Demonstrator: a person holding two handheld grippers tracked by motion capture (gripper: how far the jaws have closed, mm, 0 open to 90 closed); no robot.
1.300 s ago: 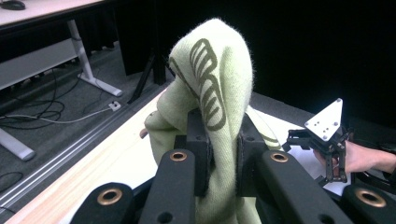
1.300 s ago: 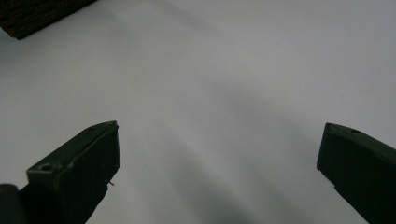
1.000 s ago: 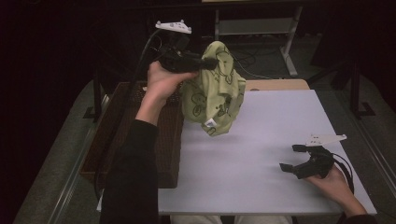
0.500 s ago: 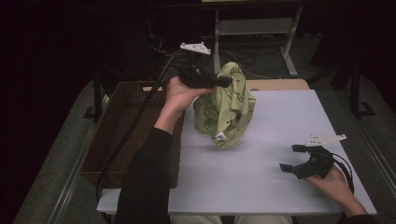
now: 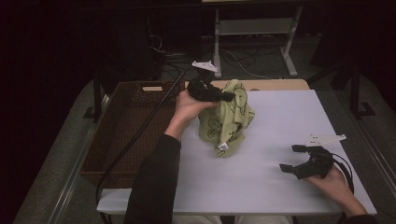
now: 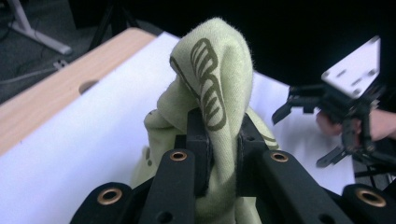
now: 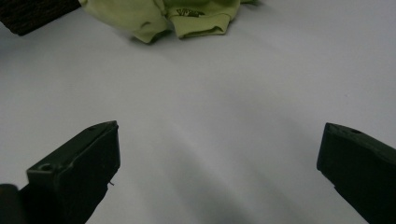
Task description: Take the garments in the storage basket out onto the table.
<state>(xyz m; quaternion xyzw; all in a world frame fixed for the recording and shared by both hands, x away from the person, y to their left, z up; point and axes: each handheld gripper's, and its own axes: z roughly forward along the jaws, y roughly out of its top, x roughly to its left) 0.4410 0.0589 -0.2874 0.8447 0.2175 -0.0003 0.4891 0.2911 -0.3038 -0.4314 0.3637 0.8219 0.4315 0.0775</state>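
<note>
A light green cloth (image 5: 226,119) with dark printed figures hangs bunched from my left gripper (image 5: 223,97), which is shut on its top fold over the white table (image 5: 280,116). Its lower end with a small tag touches the table. In the left gripper view the cloth (image 6: 212,88) is pinched between the two black jaws, left gripper (image 6: 223,149). My right gripper (image 5: 289,158) rests open near the table's right front edge, nothing between its jaws. In the right gripper view (image 7: 219,154) the cloth's hem (image 7: 187,16) lies at the far end of the white surface.
A dark brown wicker basket (image 5: 126,135) stands along the table's left side. A black cable (image 5: 140,135) trails from the left gripper across it. A strip of wooden tabletop (image 5: 275,84) shows behind the white sheet. Metal frame legs (image 5: 289,51) stand on the floor beyond.
My left gripper has carried the cloth from near the basket to the right and down, so its lower end now rests on the white table. The right gripper has stayed still.
</note>
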